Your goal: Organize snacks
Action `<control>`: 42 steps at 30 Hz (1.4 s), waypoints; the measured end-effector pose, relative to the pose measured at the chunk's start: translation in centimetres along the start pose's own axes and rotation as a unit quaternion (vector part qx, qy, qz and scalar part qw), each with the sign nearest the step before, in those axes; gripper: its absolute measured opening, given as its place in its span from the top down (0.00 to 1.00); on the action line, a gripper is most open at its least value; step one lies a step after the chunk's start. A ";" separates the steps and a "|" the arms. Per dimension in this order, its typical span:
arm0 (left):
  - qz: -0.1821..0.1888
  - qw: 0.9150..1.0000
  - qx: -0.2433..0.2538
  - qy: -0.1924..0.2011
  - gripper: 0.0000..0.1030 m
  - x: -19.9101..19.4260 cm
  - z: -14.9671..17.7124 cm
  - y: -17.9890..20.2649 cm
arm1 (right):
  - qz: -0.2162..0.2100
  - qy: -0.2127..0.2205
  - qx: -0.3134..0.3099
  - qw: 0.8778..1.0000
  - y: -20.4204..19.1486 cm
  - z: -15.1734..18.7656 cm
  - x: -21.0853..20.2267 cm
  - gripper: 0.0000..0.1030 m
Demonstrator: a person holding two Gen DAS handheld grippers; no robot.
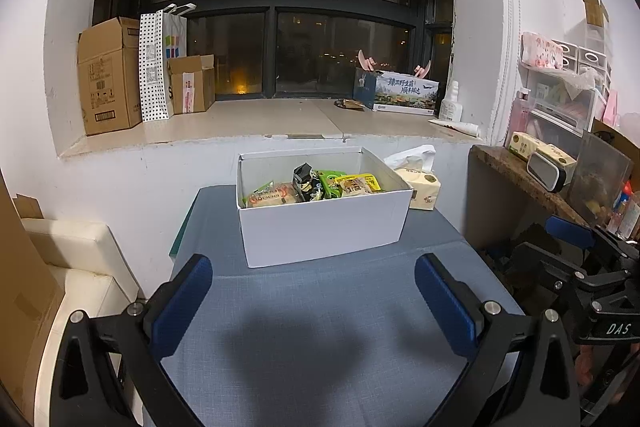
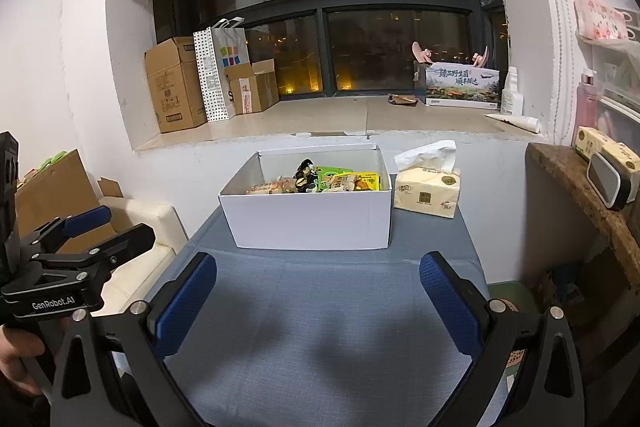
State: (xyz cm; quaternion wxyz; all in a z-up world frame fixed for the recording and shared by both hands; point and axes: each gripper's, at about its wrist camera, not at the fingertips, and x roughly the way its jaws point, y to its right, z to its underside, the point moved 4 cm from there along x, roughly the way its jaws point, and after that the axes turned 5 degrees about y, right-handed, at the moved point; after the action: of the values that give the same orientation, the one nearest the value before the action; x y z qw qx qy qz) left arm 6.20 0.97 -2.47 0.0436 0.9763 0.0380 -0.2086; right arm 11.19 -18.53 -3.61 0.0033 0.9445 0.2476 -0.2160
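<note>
Hovering over the blue table (image 1: pixel 320 327): left gripper (image 1: pixel 314 291) and right gripper (image 2: pixel 318 293), both spread wide, empty. Snacks (image 1: pixel 316 185) lie inside the white box (image 1: pixel 324 227) at the table's far end, beside a tissue pack (image 2: pixel 428 193).

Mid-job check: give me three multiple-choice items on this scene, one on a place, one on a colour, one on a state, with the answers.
1. Where does the tissue pack sit relative to the white box?
A. inside it
B. beside it on the table
C. on the windowsill

2. What colour are the pads on the right tool?
A. blue
B. red
C. white

3. What state is the left tool in?
A. shut on a snack
B. shut on nothing
C. open and holding nothing

Answers:
1 B, the pack stands on the blue tablecloth next to the box's side.
2 A, both pads are blue.
3 C, its jaws are spread wide over bare cloth.
</note>
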 end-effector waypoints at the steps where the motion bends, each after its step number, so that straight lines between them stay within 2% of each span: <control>1: 0.000 1.000 0.000 0.000 0.00 0.0 0.0 0.0 | -0.001 0.000 -0.001 1.000 0.0 0.0 0.0 0.00; 42: 0.000 1.000 -0.001 0.002 0.00 0.0 0.3 0.0 | -0.009 -0.002 -0.012 1.000 -0.4 -0.1 0.1 0.00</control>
State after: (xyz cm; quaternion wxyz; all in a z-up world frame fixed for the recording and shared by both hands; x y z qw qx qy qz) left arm 6.09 0.98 -2.77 0.0447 0.9767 0.0387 -0.2063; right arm 11.09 -18.14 -3.50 0.0133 0.9416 0.2584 -0.2153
